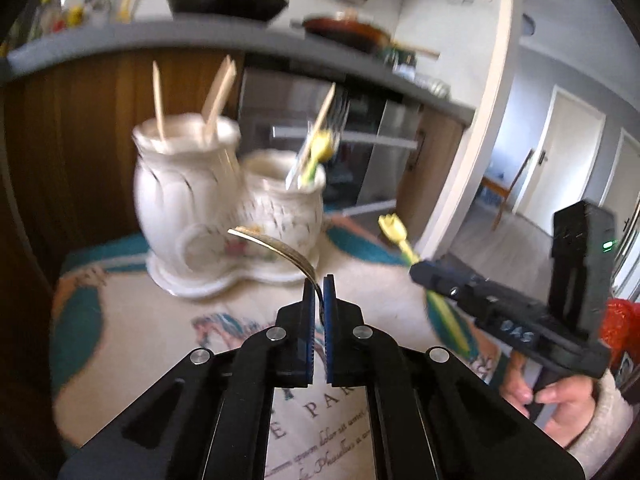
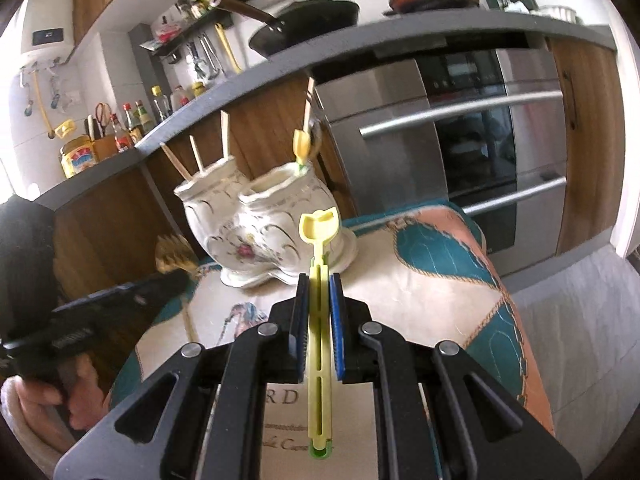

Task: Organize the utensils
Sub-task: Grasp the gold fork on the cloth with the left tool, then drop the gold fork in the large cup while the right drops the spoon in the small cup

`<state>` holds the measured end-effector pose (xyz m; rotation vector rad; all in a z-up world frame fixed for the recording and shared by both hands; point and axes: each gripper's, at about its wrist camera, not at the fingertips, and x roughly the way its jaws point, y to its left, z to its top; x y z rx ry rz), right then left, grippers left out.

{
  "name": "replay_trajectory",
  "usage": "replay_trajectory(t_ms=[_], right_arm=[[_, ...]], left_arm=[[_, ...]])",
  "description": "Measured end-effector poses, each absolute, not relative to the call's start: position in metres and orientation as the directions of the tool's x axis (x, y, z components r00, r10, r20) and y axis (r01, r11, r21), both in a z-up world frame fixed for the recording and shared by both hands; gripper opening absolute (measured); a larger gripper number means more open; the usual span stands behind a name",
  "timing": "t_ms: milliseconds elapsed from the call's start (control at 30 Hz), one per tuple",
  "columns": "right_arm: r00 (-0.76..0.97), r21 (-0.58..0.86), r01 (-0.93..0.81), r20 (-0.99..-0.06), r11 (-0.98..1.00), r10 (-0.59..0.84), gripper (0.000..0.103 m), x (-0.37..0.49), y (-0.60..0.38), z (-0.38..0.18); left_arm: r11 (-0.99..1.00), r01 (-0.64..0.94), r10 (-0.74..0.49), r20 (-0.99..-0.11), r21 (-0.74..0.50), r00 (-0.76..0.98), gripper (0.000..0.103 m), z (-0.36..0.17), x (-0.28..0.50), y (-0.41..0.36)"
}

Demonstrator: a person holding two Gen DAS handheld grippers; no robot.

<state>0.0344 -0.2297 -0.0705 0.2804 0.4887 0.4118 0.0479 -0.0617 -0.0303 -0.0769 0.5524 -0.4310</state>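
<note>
My left gripper is shut on the handle of a gold-coloured fork, which curves up and to the left from its pads. The right wrist view shows that fork's tines at the left, beside the holder. My right gripper is shut on a yellow-green plastic utensil whose tulip-shaped end points at the holder. A white ceramic double holder stands ahead of both grippers. Its taller pot holds wooden sticks. Its shorter pot holds a matching yellow utensil and a stick.
The holder rests on a cloth patterned in teal, peach and cream, over a small table whose far and right edges drop off. Behind are wooden cabinets, a steel oven and a grey counter with pans. A hand grips the right tool.
</note>
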Motion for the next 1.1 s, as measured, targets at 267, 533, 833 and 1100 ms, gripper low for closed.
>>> replay_trajectory(t_ms=[267,533,833,1100], right_arm=[[0.851,0.302,-0.359,-0.282,0.883,0.443,0.01,0.021,-0.212,-0.049],[0.845,0.352,-0.373,-0.252,0.858,0.471,0.01,0.062,-0.201,-0.021],[0.848,0.396,-0.407,-0.173,0.823,0.502,0.01,0.128,-0.184,0.013],[0.835,0.396,-0.445,-0.141,0.803,0.532,0.01,0.16,-0.162,0.006]], left_arm=[[0.935,0.349,-0.35,-0.312,-0.061,0.883,0.004,0.021,0.017,-0.031],[0.958,0.287,-0.278,-0.23,0.005,0.932,0.004,0.07,0.031,0.002],[0.97,0.234,-0.224,-0.121,0.068,0.967,0.004,0.119,0.06,0.008],[0.985,0.164,-0.162,-0.056,0.05,0.985,0.004,0.135,0.101,0.011]])
